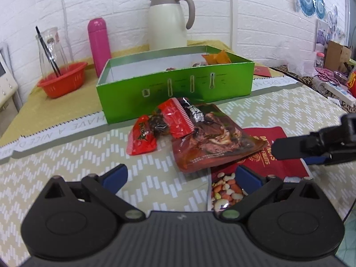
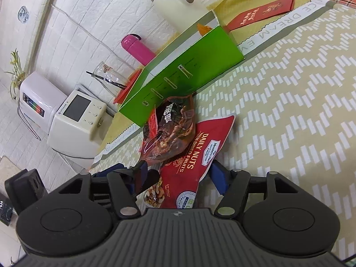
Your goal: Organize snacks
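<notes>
So the left gripper is spread wide with nothing between its blue pads, low over the patterned tablecloth, just in front of the snack pile. The right gripper is spread too, straddling the near end of the red nut bag without pinching it as far as I can see, and in the left wrist view it pokes in from the right edge over that same nut bag. Lying partly on top of the nut bag is a brownish see-through meat snack bag, and beside that a small red packet flat on the cloth. All of these sit just in front of the green box, which is open on top and already has an orange packet in its far right corner. Behind the box there's a cream thermos jug, a pink bottle and a red basket holding a glass bottle.
</notes>
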